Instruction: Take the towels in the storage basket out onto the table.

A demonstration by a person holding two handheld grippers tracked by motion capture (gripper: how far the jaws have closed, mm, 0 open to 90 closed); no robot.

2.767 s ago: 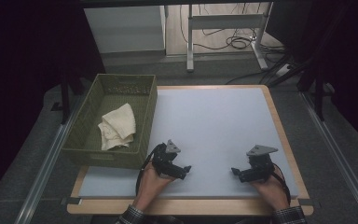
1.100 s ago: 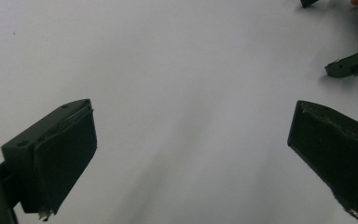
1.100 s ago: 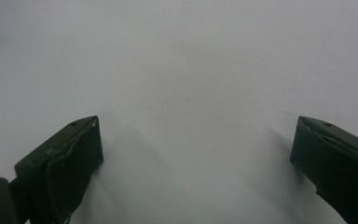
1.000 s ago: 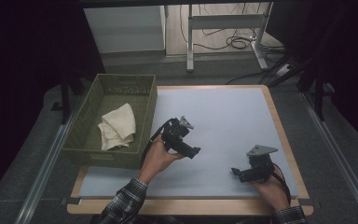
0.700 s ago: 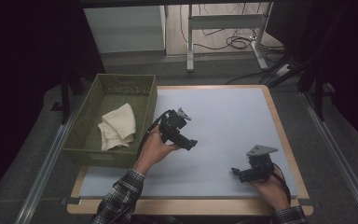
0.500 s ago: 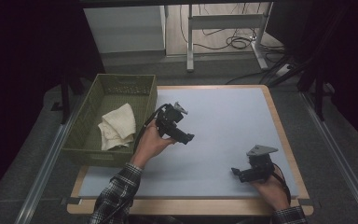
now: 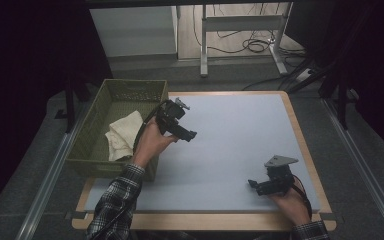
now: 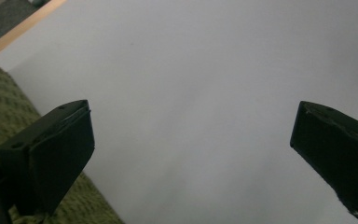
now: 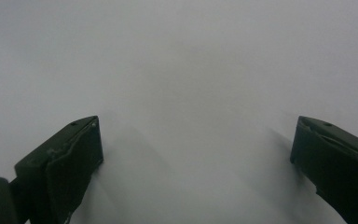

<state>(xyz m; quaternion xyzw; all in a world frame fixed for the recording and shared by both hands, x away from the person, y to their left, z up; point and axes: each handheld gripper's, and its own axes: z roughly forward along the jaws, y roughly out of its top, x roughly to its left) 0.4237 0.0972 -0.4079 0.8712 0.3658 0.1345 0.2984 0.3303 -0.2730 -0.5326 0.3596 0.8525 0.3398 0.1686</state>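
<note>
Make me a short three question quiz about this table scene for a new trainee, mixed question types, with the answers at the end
1. True or false: the left gripper is clamped on the cream cloth.
2. Multiple choice: where does the cream cloth lie? A) on the white table top B) inside the green basket C) between the right gripper's jaws
3. Short answer: which gripper is raised beside the basket, and which sits low near the table's front edge?

Key
1. False. Its jaws stand wide apart with nothing between them.
2. B
3. The left gripper is raised beside the basket; the right gripper sits low near the front edge of the table.
</note>
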